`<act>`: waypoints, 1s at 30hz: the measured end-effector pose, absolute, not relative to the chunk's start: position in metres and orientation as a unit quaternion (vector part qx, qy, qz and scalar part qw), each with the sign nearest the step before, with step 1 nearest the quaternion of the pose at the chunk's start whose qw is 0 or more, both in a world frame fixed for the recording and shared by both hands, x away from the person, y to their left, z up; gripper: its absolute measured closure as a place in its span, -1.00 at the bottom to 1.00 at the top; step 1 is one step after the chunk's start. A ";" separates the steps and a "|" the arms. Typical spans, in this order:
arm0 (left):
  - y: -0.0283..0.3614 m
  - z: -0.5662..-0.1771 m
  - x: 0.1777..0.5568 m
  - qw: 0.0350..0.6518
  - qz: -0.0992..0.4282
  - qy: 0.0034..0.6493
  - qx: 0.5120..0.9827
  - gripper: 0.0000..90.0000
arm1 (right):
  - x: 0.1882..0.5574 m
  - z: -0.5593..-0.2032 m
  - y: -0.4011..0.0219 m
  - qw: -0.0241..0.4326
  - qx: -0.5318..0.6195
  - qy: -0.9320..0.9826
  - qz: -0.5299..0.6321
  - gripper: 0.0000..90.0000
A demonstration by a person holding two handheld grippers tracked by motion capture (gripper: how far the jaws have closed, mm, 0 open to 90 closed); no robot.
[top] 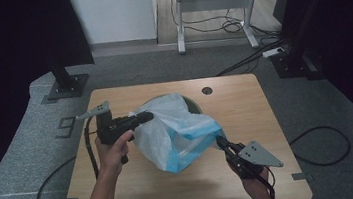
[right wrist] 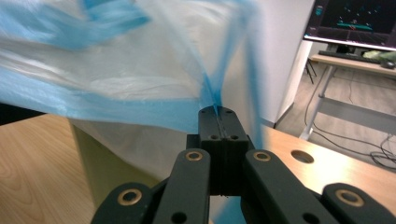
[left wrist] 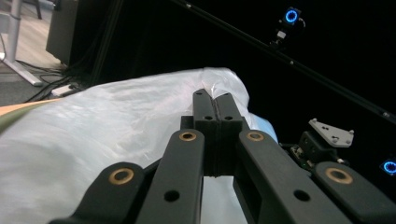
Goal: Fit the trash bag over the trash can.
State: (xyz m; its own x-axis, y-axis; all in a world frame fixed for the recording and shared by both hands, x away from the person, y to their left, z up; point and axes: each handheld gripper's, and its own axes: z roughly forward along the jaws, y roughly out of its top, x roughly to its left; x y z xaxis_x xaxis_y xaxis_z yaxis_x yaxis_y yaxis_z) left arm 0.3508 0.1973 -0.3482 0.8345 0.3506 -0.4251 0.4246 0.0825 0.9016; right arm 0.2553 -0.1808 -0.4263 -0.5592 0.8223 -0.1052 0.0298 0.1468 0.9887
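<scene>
High view: bag [top: 178, 129] hides bin [top: 194, 105].

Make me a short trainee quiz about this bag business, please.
1. True or false: both tongs are clamped on the bag.
2. Which part do the right tongs pinch? A) the blue rim B) the white body C) nothing
3. What does the bag hang over?

Key:
1. True: the left tongs pinch the white film, the right the rim.
2. A.
3. A round olive bin standing on the table.
</scene>
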 end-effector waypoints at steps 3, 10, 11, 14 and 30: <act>0.204 -0.352 0.348 0.671 -0.017 0.292 0.681 1.00 | 0.256 -0.431 -0.183 0.344 0.325 0.672 0.569 0.98; 0.226 -0.360 0.335 0.656 0.007 0.307 0.689 1.00 | 0.252 -0.436 -0.187 0.343 0.328 0.673 0.567 0.98; 0.230 -0.361 0.333 0.652 0.010 0.308 0.692 1.00 | 0.251 -0.436 -0.187 0.344 0.328 0.673 0.567 0.98; 0.239 -0.366 0.326 0.644 0.016 0.311 0.699 1.00 | 0.248 -0.435 -0.187 0.345 0.324 0.675 0.567 0.98; 0.261 -0.411 0.320 0.600 0.030 0.345 0.721 1.00 | 0.244 -0.476 -0.180 0.304 0.336 0.696 0.557 0.98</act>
